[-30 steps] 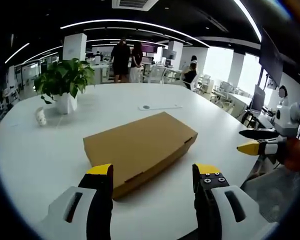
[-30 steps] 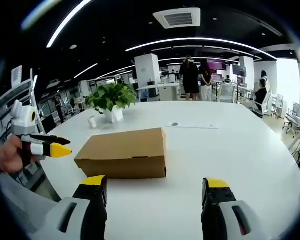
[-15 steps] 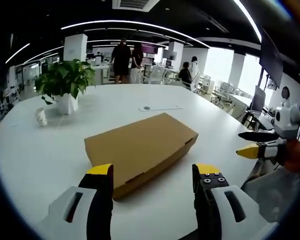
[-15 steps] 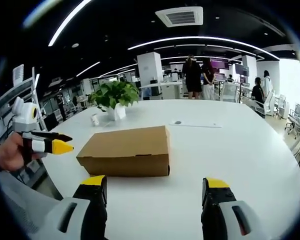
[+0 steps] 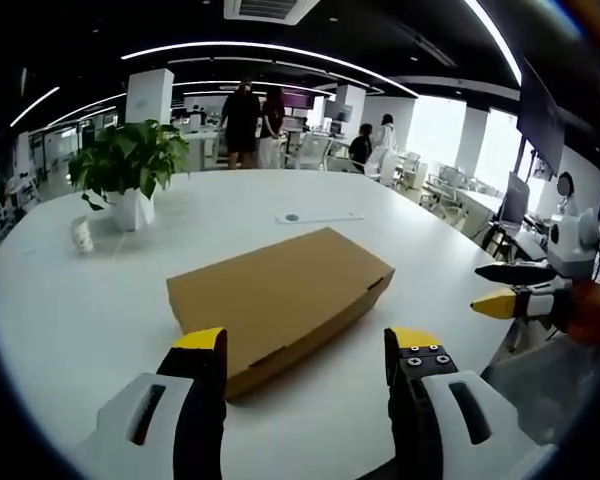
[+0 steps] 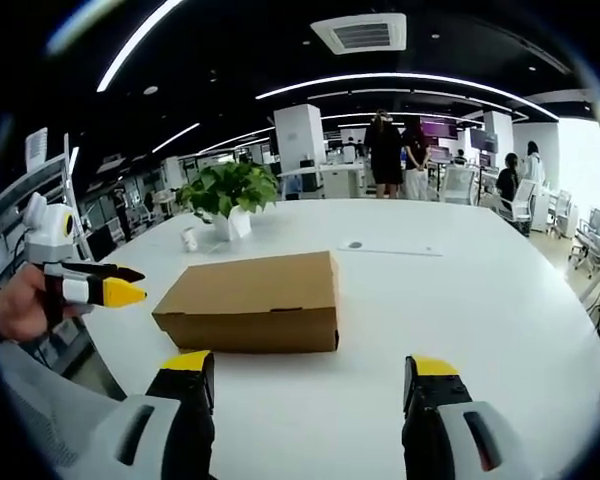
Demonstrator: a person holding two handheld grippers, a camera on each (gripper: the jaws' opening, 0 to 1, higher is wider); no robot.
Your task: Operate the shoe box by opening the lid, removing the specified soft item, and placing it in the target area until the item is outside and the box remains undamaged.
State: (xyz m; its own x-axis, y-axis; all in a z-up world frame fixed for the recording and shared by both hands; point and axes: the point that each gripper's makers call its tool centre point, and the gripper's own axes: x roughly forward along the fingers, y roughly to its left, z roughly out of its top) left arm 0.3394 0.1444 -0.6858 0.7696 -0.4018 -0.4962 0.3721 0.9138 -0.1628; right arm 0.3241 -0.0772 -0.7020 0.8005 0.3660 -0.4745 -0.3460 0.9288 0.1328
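Closed box is being faced by both grippers on the white table.

The box is lying flat near the table's near edge, lid down, untouched. In the left gripper view, the left gripper is being held low just before the box, jaws spread wide with nothing between them; the right gripper is seen off to the right, apart from the box, its tips appearing slightly parted. In the right gripper view, the right gripper is being held with jaws spread and empty before the box, and the left gripper is being gripped by a hand at the left. A plant is standing farther back, with a flat card beyond the box.
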